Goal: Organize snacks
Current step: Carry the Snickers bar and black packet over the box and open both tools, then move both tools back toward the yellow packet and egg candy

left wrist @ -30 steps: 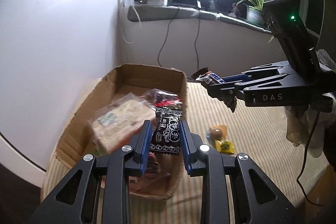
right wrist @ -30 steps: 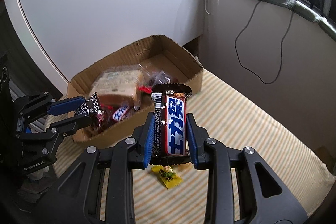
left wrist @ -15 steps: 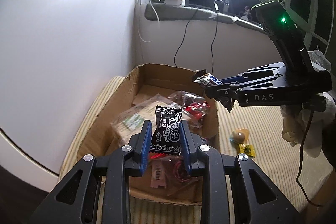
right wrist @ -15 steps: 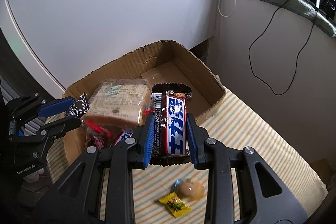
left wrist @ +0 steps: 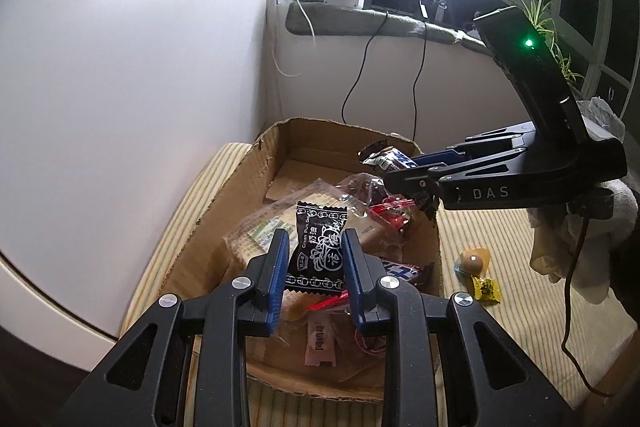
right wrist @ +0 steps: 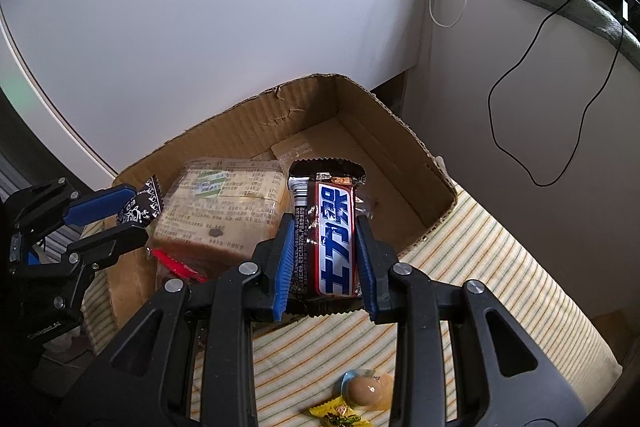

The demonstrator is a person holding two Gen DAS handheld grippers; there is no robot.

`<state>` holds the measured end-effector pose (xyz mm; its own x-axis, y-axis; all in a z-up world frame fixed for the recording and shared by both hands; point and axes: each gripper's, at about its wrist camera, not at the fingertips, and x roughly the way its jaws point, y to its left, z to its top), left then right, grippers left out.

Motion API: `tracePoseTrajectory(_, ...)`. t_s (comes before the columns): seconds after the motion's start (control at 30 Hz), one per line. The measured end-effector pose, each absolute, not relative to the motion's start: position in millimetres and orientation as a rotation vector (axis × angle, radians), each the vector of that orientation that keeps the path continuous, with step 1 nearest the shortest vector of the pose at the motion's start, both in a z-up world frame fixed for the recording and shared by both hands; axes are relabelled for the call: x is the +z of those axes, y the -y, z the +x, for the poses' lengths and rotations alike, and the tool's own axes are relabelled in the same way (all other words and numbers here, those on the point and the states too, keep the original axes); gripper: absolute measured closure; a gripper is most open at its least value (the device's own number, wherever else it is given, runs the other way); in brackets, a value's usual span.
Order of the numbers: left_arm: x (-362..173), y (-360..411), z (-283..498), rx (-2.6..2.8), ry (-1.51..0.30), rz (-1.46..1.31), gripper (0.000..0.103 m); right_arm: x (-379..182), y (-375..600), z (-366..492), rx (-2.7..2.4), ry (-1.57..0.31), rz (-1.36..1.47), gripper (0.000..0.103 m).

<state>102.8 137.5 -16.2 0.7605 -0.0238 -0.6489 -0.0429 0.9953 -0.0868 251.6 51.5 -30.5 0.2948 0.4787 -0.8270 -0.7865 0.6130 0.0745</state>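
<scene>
A cardboard box point(left wrist: 240, 183) point(right wrist: 380, 123) on the striped cloth holds several snacks, among them a clear-wrapped bread pack point(right wrist: 224, 203) point(left wrist: 256, 231). My left gripper point(left wrist: 314, 251) is shut on a black plum candy packet point(left wrist: 318, 247) and holds it over the near part of the box; both also show in the right wrist view point(right wrist: 138, 209). My right gripper point(right wrist: 324, 243) is shut on a brown, blue and white chocolate bar point(right wrist: 330, 231) above the box's right side; the bar also shows in the left wrist view point(left wrist: 386, 157).
A round brown jelly sweet point(left wrist: 472, 261) point(right wrist: 366, 389) and a yellow candy point(left wrist: 486, 289) point(right wrist: 334, 417) lie on the striped cloth right of the box. A white wall panel stands behind the box. Cables hang from the window ledge point(left wrist: 360, 23).
Both grippers have moved with their snacks from beside the box to above it. The loose sweets now lie further right and nearer the right gripper's base.
</scene>
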Motion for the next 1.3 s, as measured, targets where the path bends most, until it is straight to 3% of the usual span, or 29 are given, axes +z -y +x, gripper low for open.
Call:
tracePoseTrajectory(0.47,-19.1,-140.6,104.7,0.024,-0.711,-0.106,0.078,-36.1,-57.9,254.3,0.872,-0.954,-0.386,0.072)
tracePoseTrajectory(0.6,-18.8,-140.8,104.9,0.027,-0.712,-0.105,0.077,-34.0,-57.5,253.6,0.871,-0.942,-0.382,0.051)
tracePoseTrajectory(0.67,-18.5,-141.3,105.0,0.032,-0.712,-0.106,0.064,-31.4,-57.3,251.8,0.874,-0.931,-0.382,0.044)
tracePoseTrajectory(0.8,-18.6,-141.7,104.3,0.041,-0.711,-0.109,0.049,-26.3,-57.6,246.9,0.877,-0.899,-0.389,0.018)
tracePoseTrajectory(0.87,-18.8,-141.2,103.7,0.048,-0.711,-0.104,0.043,-23.7,-57.4,245.1,0.88,-0.887,-0.39,0.014)
tracePoseTrajectory(1.3,-16.1,-143.9,97.6,0.072,-0.701,-0.106,0.042,-11.2,-43.7,248.3,0.892,-0.872,-0.317,0.014)
